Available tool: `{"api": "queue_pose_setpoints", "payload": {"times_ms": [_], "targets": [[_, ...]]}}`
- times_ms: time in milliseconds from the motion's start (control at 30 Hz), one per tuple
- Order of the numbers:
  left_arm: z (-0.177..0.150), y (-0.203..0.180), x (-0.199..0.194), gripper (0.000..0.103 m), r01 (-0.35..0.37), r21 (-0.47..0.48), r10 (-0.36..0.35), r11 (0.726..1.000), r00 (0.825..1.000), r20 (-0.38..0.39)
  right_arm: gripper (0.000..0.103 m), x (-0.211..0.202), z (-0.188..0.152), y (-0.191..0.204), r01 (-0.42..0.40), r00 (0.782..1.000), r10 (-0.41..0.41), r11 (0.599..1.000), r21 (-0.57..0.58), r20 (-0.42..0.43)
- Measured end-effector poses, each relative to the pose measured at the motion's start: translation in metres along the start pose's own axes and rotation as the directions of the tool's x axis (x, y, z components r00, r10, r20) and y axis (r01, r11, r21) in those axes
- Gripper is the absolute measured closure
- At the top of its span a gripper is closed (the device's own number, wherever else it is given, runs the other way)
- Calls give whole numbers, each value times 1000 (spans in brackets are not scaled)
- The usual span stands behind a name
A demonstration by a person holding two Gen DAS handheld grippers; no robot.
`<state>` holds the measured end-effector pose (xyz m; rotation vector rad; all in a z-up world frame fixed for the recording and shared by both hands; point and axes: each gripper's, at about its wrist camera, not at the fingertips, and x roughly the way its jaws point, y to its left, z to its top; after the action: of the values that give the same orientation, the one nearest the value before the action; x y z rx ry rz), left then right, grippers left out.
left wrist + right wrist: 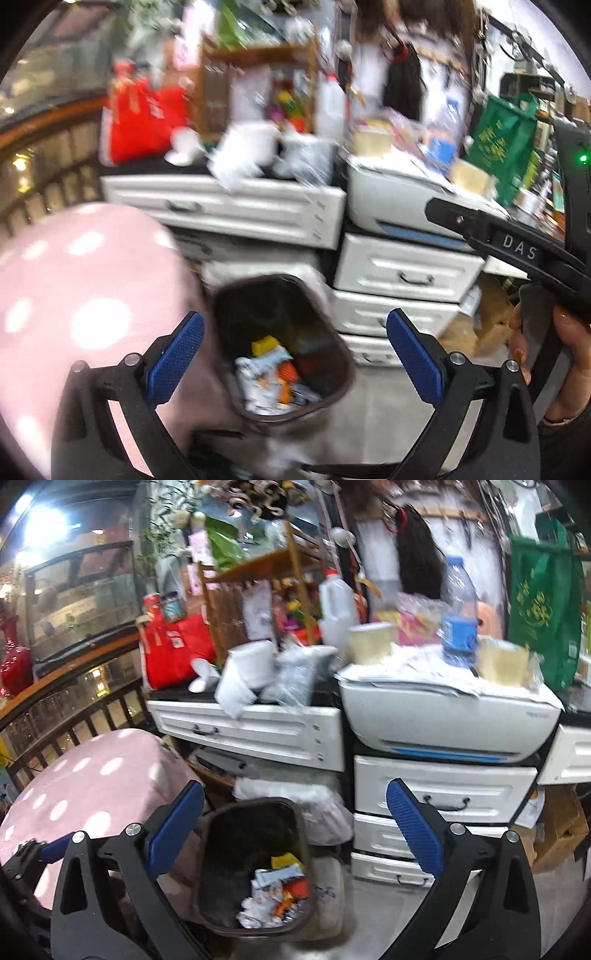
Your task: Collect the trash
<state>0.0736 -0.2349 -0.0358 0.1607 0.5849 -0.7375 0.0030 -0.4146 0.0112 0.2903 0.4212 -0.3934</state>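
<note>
Trash [275,893] sits at the bottom of a dark brown bin [255,867] on the floor. It looks like crumpled wrappers and bits of paper, white, orange and yellow. The bin stands in front of the white drawers [439,794], next to a pink seat with white dots [92,775].

The left gripper [295,362] has its blue fingers spread wide with nothing between them. The right gripper [295,834] is spread wide and empty too. Both point down toward the bin.

More things that may be trash wait up on the counter: a crumpled white bag [243,675], some shiny plastic wrap [299,675] and a water bottle [458,613]. I think the next job is to reach up for one of them.

What could go wrong? The counter is very crowded. A gripper reaching in could knock over the bottle or the two pale tubs [369,642] on the printer [447,709]. The wrap is thin and floppy, so it could slip out of the fingers and land beside the bin.

The left view is blurry, so the counter is hard to read there, but it shows the right tool [517,251] and the hand [543,343] that holds it. The right view is sharper. It shows a red vase [14,661] far to the side, which the left view does not.
</note>
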Motion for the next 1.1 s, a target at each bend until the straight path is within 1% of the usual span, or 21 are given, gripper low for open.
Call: {"api": "queue_pose_setpoints", "payload": {"times_ms": [100, 167, 233, 267, 333, 400, 433, 500, 600, 667, 733, 800, 900, 1000, 1100], "targets": [[-7, 21, -30, 6, -90, -39, 91, 995, 995, 45, 6, -7, -2, 29, -36, 999, 36, 999, -12, 24], [-12, 35, -50, 6, -148, -66, 153, 987, 986, 70, 6, -14, -8, 51, -65, 997, 66, 997, -32, 31], [-18, 45, -67, 6, -215, -84, 222, 973, 971, 87, 6, -22, -16, 70, -87, 995, 89, 995, -49, 46], [-21, 50, -76, 6, -254, -94, 262, 963, 960, 95, 6, -27, -20, 78, -91, 994, 94, 994, -58, 59], [-26, 59, -94, 6, -309, -113, 322, 944, 940, 113, 6, -39, -29, 96, -88, 992, 96, 992, -94, 85], [-31, 69, -111, 6, -360, -138, 377, 923, 917, 131, 6, -46, -36, 112, -112, 989, 123, 985, -132, 77], [-34, 73, -116, 6, -376, -149, 396, 915, 908, 136, 6, -51, -41, 119, -137, 987, 148, 979, -152, 67], [-38, 82, -127, 6, -396, -171, 419, 902, 899, 131, 6, -60, -50, 130, -178, 979, 192, 968, -179, 67], [-45, 90, -141, 6, -422, -205, 454, 883, 879, 144, 6, -71, -62, 145, -208, 972, 228, 948, -241, 59], [-49, 90, -150, 6, -445, -216, 482, 869, 860, 165, 6, -79, -71, 155, -227, 967, 251, 931, -284, 48], [-52, 91, -155, 6, -448, -225, 488, 865, 855, 177, 6, -88, -79, 160, -224, 965, 254, 926, -303, 63], [-56, 90, -162, 6, -461, -238, 507, 855, 840, 192, 6, -96, -85, 161, -217, 961, 259, 923, -317, 98], [-61, 90, -171, 6, -461, -271, 523, 845, 820, 234, 6, -102, -88, 162, -213, 958, 262, 921, -325, 114], [-62, 90, -175, 6, -457, -284, 525, 843, 815, 245, 6, -105, -85, 158, -205, 956, 257, 930, -304, 140], [-63, 91, -177, 6, -469, -296, 541, 832, 805, 245, 6, -104, -83, 156, -203, 958, 251, 934, -295, 135]]}}
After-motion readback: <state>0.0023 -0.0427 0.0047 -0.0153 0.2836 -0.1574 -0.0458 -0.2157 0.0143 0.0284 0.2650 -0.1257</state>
